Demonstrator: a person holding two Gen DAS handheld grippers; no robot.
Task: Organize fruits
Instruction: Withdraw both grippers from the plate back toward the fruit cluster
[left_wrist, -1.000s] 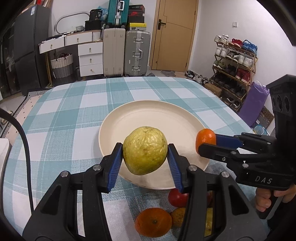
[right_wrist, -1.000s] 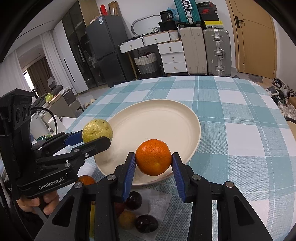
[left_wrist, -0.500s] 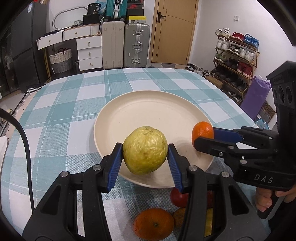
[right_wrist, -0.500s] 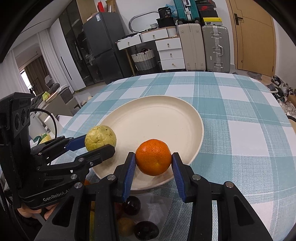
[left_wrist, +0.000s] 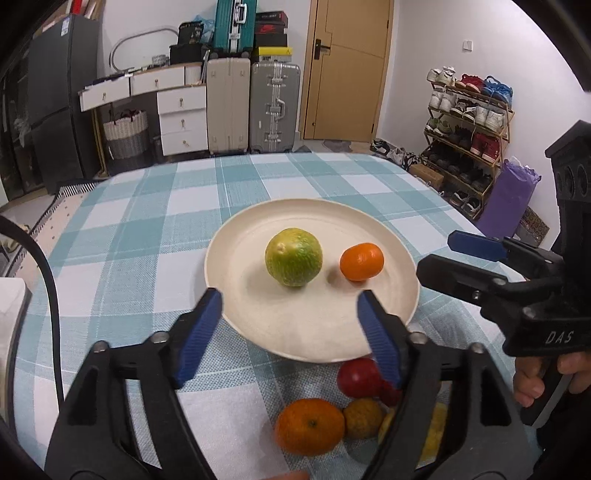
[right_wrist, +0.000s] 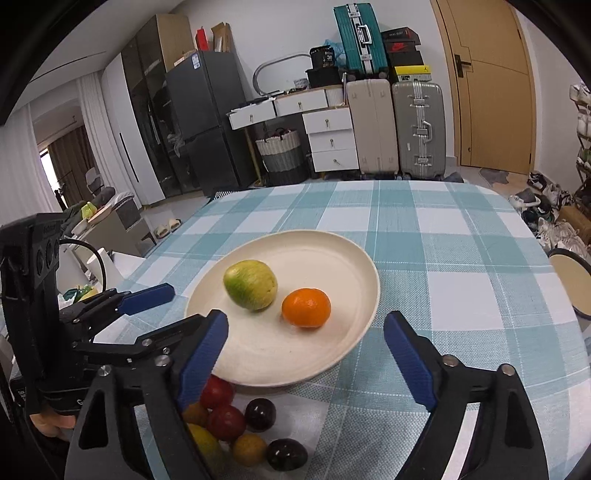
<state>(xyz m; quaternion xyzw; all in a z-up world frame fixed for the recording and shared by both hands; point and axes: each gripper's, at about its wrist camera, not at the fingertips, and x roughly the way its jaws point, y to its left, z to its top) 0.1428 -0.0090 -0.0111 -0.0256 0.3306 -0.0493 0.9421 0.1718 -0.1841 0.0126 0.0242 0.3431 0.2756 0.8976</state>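
While the green-yellow fruit (left_wrist: 293, 257) and the small orange (left_wrist: 361, 261) sit side by side on the cream plate (left_wrist: 258, 325), close together but not touching, both of my tools hang free of them. My left hand-held gripper (left_wrist: 290, 319) is spread wide with nothing between its blue pads, poised over the near rim of the plate. My right hand-held gripper (right_wrist: 304, 349) is likewise released, empty, and hovers at the near edge, with the orange just beyond it.

Near me, off the plate, a loose heap of fruit waits on the checked cloth of the desk (right_wrist: 461, 266): a larger orange (left_wrist: 309, 425), a red fruit (left_wrist: 359, 376), some yellowish ones (right_wrist: 248, 448) and two dark plums (right_wrist: 260, 414).

As I judge it, two pieces are sorted and the heap is next. The risk lies there: the pieces lean on one another, so pinching one may send its neighbours rolling toward the desk's near edge. Both tools crowd the same small spot, and their fingers could knock together or clip the plate's rim, which might set the two round fruits rolling. A smooth plum could also squirt out of a hard squeeze.
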